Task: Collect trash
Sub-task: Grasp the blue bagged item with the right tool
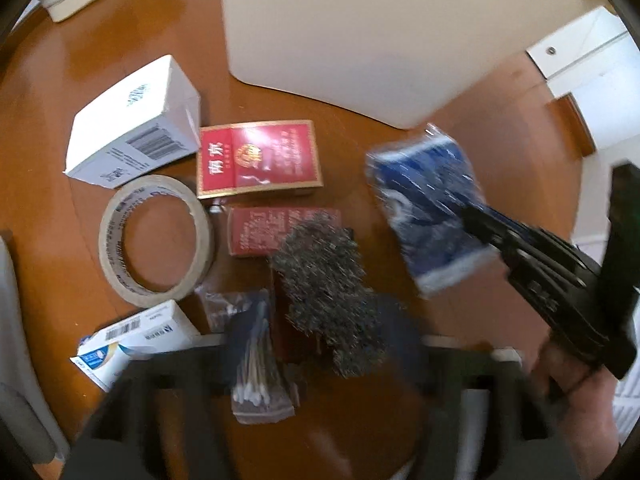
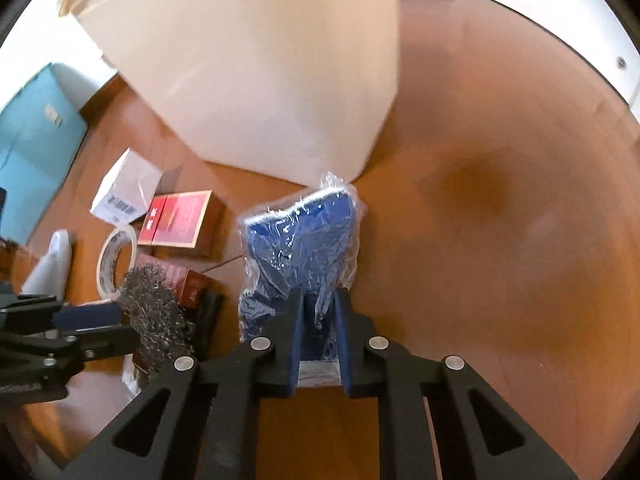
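The right gripper (image 2: 318, 330) fingers pinch the near end of the blue plastic-wrapped pack (image 2: 300, 248), right of the clutter on the bench (image 2: 500, 240). Light, crinkly, slippery film: grip firmly. The left gripper (image 2: 100, 326) fingers are spread.

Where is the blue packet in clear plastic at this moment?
The blue packet is pinched between the right gripper's fingers, on the wooden table, right of the steel wool and just below the big cream box.

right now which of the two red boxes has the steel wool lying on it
The darker red box, the one nearer the camera; the brighter red cigarette pack behind it lies uncovered.
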`<state>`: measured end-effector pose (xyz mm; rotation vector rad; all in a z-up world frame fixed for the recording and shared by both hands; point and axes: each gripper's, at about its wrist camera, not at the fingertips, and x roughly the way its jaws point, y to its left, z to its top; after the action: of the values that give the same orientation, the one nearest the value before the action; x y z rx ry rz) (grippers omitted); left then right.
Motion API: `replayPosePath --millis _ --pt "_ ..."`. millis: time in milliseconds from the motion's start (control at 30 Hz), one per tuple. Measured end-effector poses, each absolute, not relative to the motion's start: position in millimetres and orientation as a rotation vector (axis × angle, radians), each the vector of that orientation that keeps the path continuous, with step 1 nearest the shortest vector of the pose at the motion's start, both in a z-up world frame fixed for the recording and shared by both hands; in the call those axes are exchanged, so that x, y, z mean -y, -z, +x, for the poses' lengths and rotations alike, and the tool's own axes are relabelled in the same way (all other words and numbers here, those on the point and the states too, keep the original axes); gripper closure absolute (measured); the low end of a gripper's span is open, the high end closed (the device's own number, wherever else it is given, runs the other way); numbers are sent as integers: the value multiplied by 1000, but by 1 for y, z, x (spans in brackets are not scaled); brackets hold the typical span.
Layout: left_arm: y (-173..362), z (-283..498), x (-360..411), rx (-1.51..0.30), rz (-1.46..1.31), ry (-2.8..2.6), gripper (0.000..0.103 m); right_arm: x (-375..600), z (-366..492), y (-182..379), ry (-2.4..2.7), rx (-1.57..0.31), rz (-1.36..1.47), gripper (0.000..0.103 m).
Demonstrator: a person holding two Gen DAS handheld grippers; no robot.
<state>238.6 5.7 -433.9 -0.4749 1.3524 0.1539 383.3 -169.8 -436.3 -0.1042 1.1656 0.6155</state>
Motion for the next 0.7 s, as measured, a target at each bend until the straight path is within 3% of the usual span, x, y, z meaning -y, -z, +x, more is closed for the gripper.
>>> replayPosePath --millis 267,300,367,467,533,600,700 --pt "437 252 -9 -1317 -466 -138 19 155 370 448 -595 -1182 -67 93" --pt "438 254 -7 -1318 -465 -122 34 158 367 451 -595 -1187 -59 94" --pt "443 259 -3 -1341 -488 -95 53 169 365 452 -594 -1204 -50 94" --pt "454 260 -6 -1369 -540 -93 68 176 365 454 -582 -1221 -23 94" --pt "453 259 -5 -1363 -518 -85 72 178 365 454 -577 -1222 -14 94" --pt "451 259 -1 -1366 -506 -69 90 177 365 454 -573 -1220 -8 94" --pt "443 258 2 -1349 -483 -49 101 180 364 454 -575 -1217 -5 94"
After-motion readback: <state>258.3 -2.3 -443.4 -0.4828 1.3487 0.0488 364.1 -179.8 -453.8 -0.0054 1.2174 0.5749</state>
